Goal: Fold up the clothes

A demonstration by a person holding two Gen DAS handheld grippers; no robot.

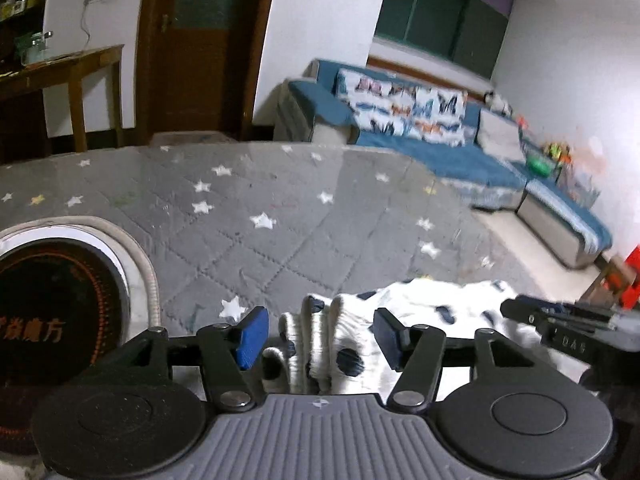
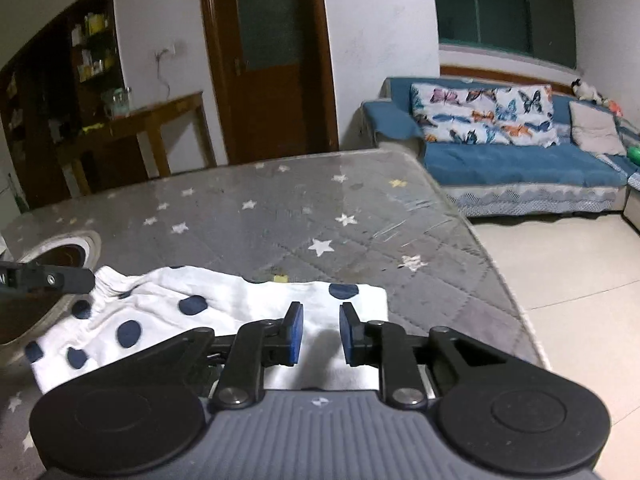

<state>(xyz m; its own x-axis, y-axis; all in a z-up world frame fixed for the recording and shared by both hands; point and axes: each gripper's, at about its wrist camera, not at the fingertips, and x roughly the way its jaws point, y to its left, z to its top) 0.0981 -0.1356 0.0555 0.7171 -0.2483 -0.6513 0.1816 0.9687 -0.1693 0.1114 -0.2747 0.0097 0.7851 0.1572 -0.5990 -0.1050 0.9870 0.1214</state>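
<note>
Left wrist view: left gripper [image 1: 318, 336] has its jaws well apart, pads not pressing on anything. The white garment w/ navy dots [image 1: 404, 308] sits between and below them; its ribbed knit edge [image 1: 316, 332] is bunched in ridges right in the gap. The right gripper [image 1: 560, 328] shows at the right edge, over the same cloth. Garment lies on the grey star-print quilted table cover [image 1: 248, 208], near edge, w/ a round dark inset heater [image 1: 52, 304] to the left.

Right wrist view: right gripper [image 2: 320, 334] has its jaws only narrowly parted, w/ white cloth seen through the gap; pads don't look to be pinching it. Garment [image 2: 180, 312] spreads leftward from here, folded edge fairly straight along the far side, ending in a corner [image 2: 380, 292] just past the tips. The left gripper's finger [image 2: 52, 278] pokes in at the left, over the ribbed end.

Handling, my guess: light, soft, limp knit, not fragile, will sag and crease if lifted at one point. Best pinched at ribbed band and at the opposite corner, both hands. Long axis looks to run left-right across the near table edge, ribbed end to the left.
</note>
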